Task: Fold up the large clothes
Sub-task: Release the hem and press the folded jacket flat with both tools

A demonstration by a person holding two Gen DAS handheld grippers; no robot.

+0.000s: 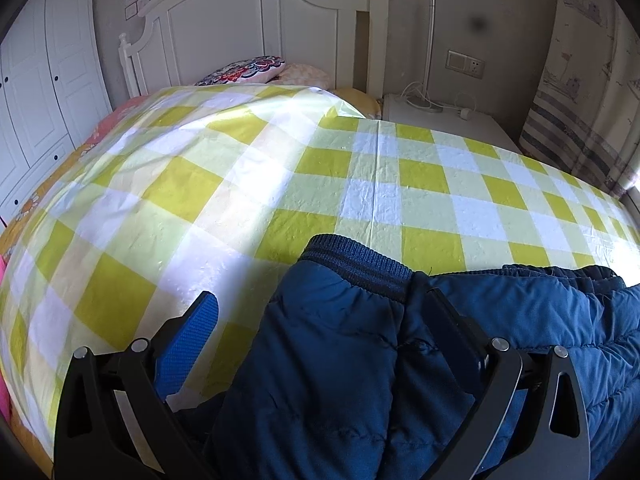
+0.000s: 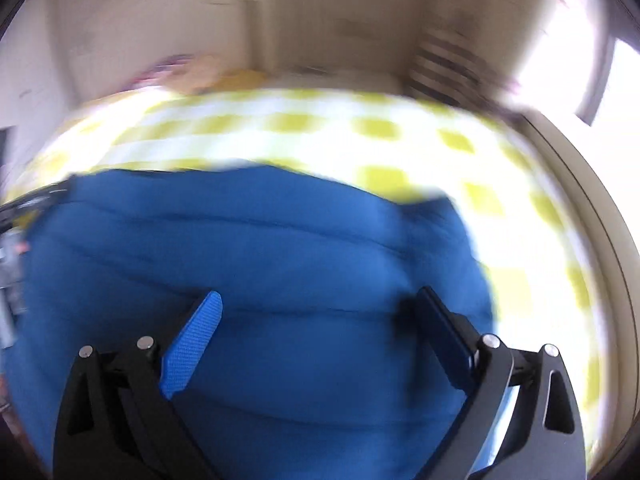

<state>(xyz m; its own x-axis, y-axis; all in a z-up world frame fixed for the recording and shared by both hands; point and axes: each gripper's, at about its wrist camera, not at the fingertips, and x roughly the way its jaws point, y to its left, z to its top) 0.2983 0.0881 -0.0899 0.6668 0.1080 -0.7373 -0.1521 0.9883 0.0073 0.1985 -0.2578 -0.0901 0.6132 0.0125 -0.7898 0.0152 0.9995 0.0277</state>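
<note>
A dark blue padded garment (image 1: pixel 340 340) lies on the yellow-and-white checked bed cover (image 1: pixel 240 180), its ribbed hem (image 1: pixel 356 260) pointing toward the headboard. My left gripper (image 1: pixel 322 296) stands open astride a folded part of it. The left pad (image 1: pixel 192 344) is clear of the fabric and the right finger (image 1: pixel 452 320) rests beside a seam. The right wrist view is motion-blurred. In it my right gripper (image 2: pixel 320 294) is wide open just above the garment (image 2: pixel 260 240), with nothing pinched between its pads. The checked cover (image 2: pixel 360 128) shows beyond.
A white headboard (image 1: pixel 240 20) and pillows (image 1: pixel 248 68) are at the far end of the bed. A nightstand (image 1: pixel 440 120) with a lamp (image 1: pixel 430 48) stands beside it. A white wardrobe (image 1: pixel 36 80) is at the left and a striped curtain (image 1: pixel 580 100) at the right.
</note>
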